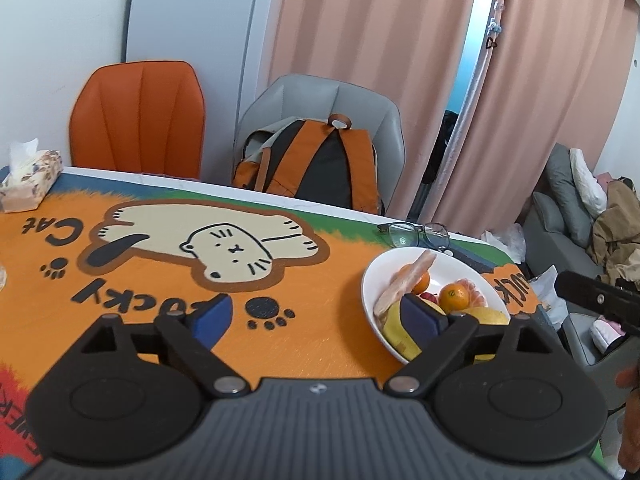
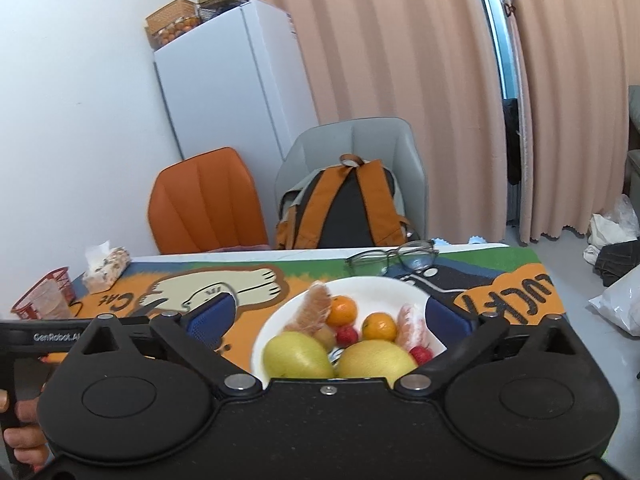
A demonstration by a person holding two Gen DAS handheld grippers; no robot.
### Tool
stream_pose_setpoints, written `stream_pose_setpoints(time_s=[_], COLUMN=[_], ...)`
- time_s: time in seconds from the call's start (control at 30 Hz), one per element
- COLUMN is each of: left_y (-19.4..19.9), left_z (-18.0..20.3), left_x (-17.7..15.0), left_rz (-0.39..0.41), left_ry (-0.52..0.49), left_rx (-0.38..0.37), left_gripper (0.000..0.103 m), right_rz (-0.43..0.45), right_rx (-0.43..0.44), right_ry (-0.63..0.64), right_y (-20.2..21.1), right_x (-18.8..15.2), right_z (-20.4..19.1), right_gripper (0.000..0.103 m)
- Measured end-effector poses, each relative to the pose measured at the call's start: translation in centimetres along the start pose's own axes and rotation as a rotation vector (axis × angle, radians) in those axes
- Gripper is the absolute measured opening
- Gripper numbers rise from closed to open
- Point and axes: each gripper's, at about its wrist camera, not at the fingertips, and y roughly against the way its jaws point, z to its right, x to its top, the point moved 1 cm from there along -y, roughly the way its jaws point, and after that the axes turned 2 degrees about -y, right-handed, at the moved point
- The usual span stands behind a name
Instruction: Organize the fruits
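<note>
A white bowl (image 2: pixel 394 285) of fruit stands on the cat-print tablecloth; it also shows in the left wrist view (image 1: pixel 370 280). It holds two yellow pears (image 2: pixel 298 356), two oranges (image 2: pixel 379 326), peeled pomelo segments (image 2: pixel 314 306), small red fruits (image 2: pixel 347 335) and a banana (image 1: pixel 394 330). My right gripper (image 2: pixel 330 316) is open and empty, fingers spread either side of the bowl, above it. My left gripper (image 1: pixel 318 314) is open and empty over the cloth, left of the bowl; its right finger (image 1: pixel 420 314) overlaps the bowl's near side.
Eyeglasses (image 2: pixel 394 258) lie behind the bowl near the far table edge. A tissue box (image 1: pixel 30 178) and a red basket with a cup (image 2: pixel 46 298) stand at the far left. An orange chair (image 1: pixel 138 120) and a grey chair with a backpack (image 1: pixel 316 166) stand behind the table.
</note>
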Motion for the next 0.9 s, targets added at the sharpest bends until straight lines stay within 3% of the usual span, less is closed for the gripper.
stream_pose_setpoints(time_s=[0.67,0.9], left_y=[7.8,9.5], left_z=[-0.7,-1.2], left_x=[-2.1,-3.1], left_rz=[0.023,0.008], left_ry=[-0.012,-0.012], left_rx=[-0.031,-0.028], left_gripper=[0.103,0.103], right_rz=[0.006,0.000], right_rx=[0.029,0.043], right_ry=[0.005,0.006], right_y=[6.5,8.4], right_x=[-1.5,-1.9], right_z=[-3.8,-4.7], right_gripper=[0.103,0.103])
